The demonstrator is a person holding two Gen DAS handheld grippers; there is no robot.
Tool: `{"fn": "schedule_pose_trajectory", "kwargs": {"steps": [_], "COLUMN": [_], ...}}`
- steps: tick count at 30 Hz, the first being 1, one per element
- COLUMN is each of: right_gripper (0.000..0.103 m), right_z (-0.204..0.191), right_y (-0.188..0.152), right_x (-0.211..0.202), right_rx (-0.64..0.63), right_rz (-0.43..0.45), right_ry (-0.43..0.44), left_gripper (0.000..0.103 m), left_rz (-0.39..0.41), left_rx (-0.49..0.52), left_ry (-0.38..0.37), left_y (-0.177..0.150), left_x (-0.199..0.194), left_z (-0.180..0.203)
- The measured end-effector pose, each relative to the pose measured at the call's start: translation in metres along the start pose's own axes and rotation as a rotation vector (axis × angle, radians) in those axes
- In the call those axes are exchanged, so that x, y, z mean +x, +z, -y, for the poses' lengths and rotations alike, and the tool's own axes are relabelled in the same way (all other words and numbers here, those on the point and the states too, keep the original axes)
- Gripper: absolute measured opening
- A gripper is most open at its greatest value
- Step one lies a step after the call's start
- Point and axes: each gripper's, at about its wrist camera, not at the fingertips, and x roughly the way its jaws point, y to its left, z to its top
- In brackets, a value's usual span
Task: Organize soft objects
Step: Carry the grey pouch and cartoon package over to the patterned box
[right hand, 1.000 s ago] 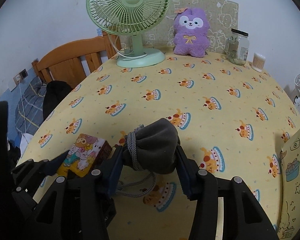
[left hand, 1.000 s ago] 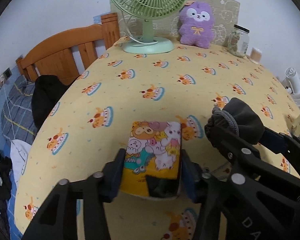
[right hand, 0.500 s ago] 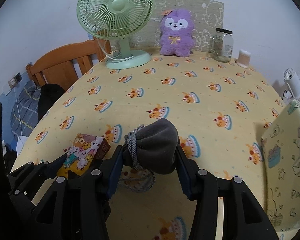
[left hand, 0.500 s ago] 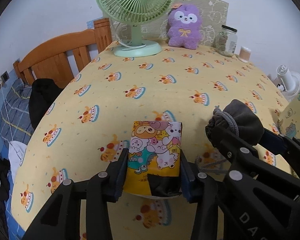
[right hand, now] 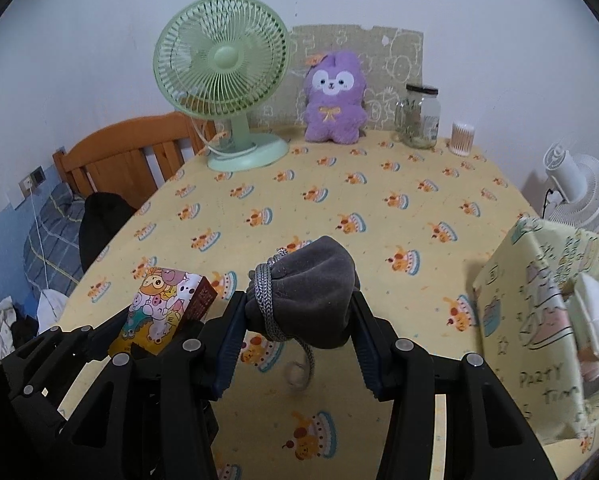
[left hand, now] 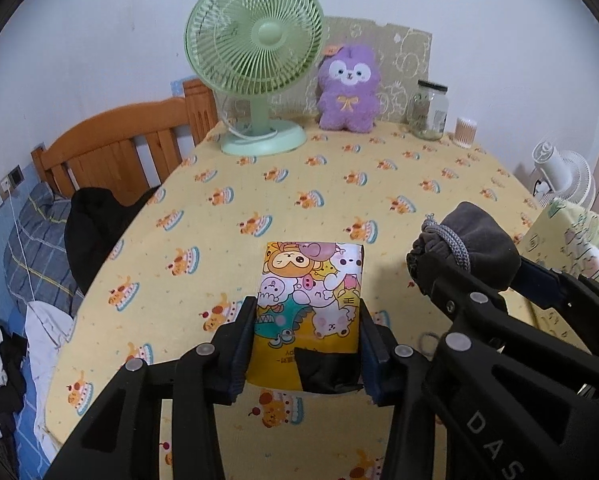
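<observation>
My left gripper (left hand: 306, 320) is shut on a cartoon-print tissue pack (left hand: 310, 292) and holds it above the yellow tablecloth (left hand: 299, 184). The pack also shows in the right wrist view (right hand: 167, 304). My right gripper (right hand: 299, 312) is shut on a grey drawstring pouch (right hand: 315, 284), its cord hanging down. The pouch also shows in the left wrist view (left hand: 475, 244), to the right of the pack. A purple plush toy (right hand: 333, 98) sits upright at the table's far edge.
A green desk fan (right hand: 223, 80), a glass jar (right hand: 417, 116) and a cotton-swab tub (right hand: 462, 138) stand at the back. A yellow printed storage bag (right hand: 539, 320) stands open at the right. A wooden headboard (right hand: 127, 156) and bedding lie left; a white fan (right hand: 579, 188) stands right.
Both grippers have pulled back and risen with their loads; the fan and plush look farther away. The storage bag has come into view at the right.
</observation>
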Motion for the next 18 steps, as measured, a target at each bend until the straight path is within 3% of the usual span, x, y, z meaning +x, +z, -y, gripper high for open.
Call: {"fn": "schedule_pose_trajectory", "kwargs": {"steps": [18], "right_gripper": [0.054], "right_z": [0.003], "right_y": [0.023], "right_x": [-0.062], "right_rx": [-0.014], "right_rz": [0.12], "right_ry": [-0.005], "left_gripper": [0.046], "left_rz": [0.141], "left_rx": [0.005], "left_ry": [0.007], "left_y": [0.022], "left_x": [-0.06], "left_z": [0.01]}}
